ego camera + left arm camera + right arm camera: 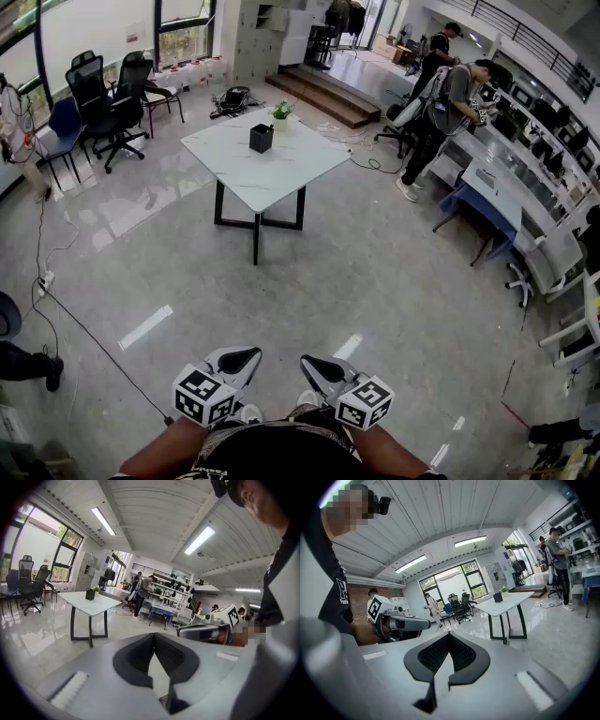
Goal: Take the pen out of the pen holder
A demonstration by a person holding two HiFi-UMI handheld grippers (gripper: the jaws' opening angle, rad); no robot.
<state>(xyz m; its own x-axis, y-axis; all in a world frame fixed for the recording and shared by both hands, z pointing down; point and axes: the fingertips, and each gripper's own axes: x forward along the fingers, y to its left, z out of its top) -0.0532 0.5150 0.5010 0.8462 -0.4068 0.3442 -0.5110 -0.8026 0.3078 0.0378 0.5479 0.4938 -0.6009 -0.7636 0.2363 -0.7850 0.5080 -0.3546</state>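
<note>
The black pen holder (pixel 262 138) stands on the white square table (pixel 234 164) far ahead of me across the floor; any pen in it is too small to make out. It also shows as a small dark box in the left gripper view (pixel 90 594) and in the right gripper view (pixel 498 597). Both grippers are held low, close to my body and well away from the table. The left gripper (pixel 234 361) (pixel 153 637) is shut with nothing in it. The right gripper (pixel 319 367) (pixel 448 637) is also shut and holds nothing.
A small potted plant (pixel 281 112) sits behind the holder. Black office chairs (pixel 112 94) stand at the back left. Two people (pixel 450 98) stand by desks at the right. A cable (pixel 56 300) runs over the grey floor at the left, and steps (pixel 323 94) lie beyond the table.
</note>
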